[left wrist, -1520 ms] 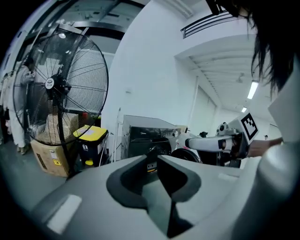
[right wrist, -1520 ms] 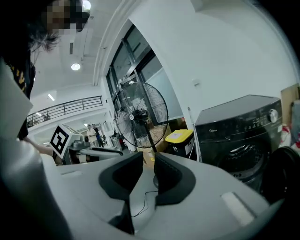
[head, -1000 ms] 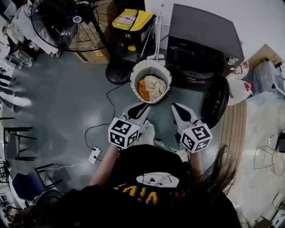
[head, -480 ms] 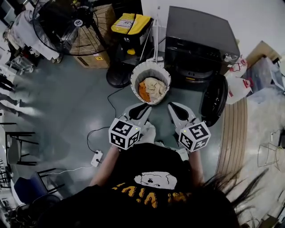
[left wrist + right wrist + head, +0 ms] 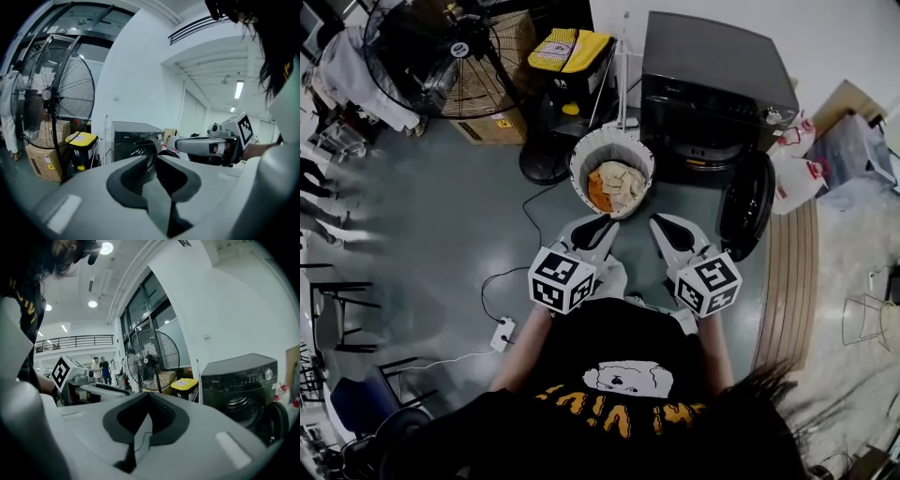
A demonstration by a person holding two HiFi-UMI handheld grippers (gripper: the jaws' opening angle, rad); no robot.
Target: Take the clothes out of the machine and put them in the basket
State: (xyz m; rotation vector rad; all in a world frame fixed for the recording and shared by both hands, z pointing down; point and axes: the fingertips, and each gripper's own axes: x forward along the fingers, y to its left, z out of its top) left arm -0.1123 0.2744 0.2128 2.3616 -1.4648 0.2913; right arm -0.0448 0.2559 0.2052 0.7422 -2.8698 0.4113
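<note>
Short of basket (image 5: pixel 577 161) rim: left claw (image 5: pixel 602 225), right claw (image 5: pixel 658 225) both pressed together, floor (image 5: pixel 628 223) strip between.

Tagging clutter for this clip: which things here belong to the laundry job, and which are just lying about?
Job: washing machine, open door, basket, clothes inside it, left tool, right tool.
Lying about: fan, yellow-lidded bin, cardboard box, power strip, plastic bags.

Machine (image 5: pixel 712 84) has a dark, smooth, faintly glossy shell; basket (image 5: pixel 578 164) looks white and matt; clothes (image 5: pixel 614 186) are soft, crumpled cloth; floor (image 5: pixel 441 225) is smooth with dull sheen; box (image 5: pixel 478 127) is brown cardboard.
</note>
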